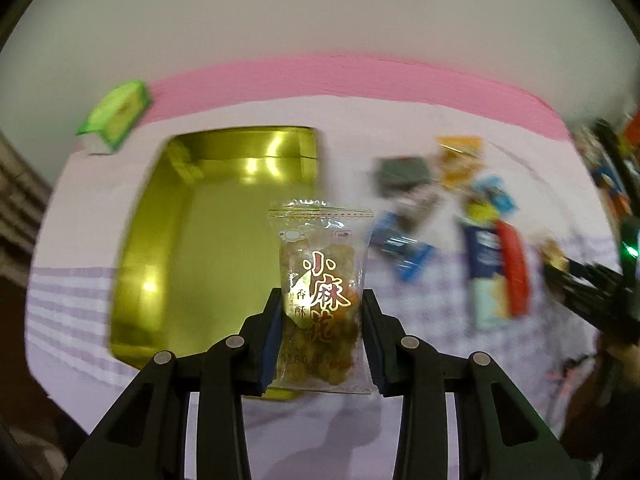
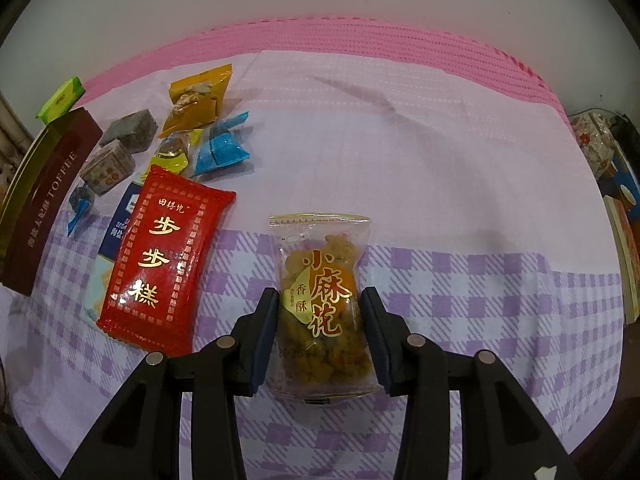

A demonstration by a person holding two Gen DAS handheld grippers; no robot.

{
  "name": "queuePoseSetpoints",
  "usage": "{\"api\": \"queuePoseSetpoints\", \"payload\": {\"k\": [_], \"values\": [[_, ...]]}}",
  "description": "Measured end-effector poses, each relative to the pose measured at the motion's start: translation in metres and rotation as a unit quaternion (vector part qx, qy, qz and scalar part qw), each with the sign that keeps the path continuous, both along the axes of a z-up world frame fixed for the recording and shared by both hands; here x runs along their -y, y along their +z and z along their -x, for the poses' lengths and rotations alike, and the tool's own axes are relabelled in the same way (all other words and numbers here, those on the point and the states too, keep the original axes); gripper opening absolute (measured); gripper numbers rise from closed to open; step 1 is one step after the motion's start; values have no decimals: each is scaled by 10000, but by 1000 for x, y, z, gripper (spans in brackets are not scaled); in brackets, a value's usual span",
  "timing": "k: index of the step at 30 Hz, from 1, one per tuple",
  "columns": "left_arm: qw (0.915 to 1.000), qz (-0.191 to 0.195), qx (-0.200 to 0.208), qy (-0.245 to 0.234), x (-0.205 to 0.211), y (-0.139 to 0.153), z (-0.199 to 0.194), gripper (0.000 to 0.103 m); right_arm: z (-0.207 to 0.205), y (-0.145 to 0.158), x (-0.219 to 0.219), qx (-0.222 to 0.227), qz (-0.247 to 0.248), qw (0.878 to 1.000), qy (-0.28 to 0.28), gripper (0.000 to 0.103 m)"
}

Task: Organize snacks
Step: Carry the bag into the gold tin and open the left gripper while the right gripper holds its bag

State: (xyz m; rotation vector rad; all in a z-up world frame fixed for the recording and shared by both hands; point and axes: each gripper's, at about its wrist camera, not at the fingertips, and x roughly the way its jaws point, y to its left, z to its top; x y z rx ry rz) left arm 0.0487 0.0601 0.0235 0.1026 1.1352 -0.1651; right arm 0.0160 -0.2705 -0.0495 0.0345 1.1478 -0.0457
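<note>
— Looking along the left hand-held gripper [image 1: 322, 312], what do you make of it?

— Its jaws are drawn in on a clear snack packet [image 1: 320, 292] with red and gold characters. Both pads press the packet's sides, and it hangs above the gold tin [image 1: 180, 240], which lies open on the tabletop [image 1: 440, 320]. The background is smeared, so the pile of snacks [image 1: 472, 232] to the right is hard to read.

— And the right hand-held gripper [image 2: 320, 312]?

— Narrow gap too, with a second clear packet [image 2: 320, 300] of the same kind between the fingers. The packet looks to lie on the checked cloth [image 2: 480, 300], and whether the pads truly press it I cannot tell.

— What lies beside it?

— A red packet [image 2: 160, 260] just to the left, partly over a blue and white wrapper [image 2: 124, 220]. Further back sit an orange packet [image 2: 198, 100], a blue packet [image 2: 222, 144] and grey wrapped cubes [image 2: 128, 132]. At the far left is a brown toffee lid [image 2: 44, 196], with a green box [image 2: 60, 98] beyond it.
</note>
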Motion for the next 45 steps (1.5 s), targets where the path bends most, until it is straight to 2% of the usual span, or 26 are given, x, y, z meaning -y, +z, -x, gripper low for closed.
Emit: {"api": "queuePoseSetpoints", "payload": {"k": [6, 14, 27, 45], "values": [[9977, -568, 85, 366, -53, -14, -25, 38, -6, 1, 0, -96, 20, 9999, -97, 40], [9962, -736, -154, 448, -90, -47, -31, 38, -15, 2, -1, -245, 25, 9993, -287, 41], [9952, -796, -349, 454, -100, -70, -31, 38, -24, 3, 1, -388, 35, 9981, -485, 42], [9938, -852, -422, 571, -103, -76, -32, 38, -22, 4, -1, -362, 81, 9974, -617, 38]]}}
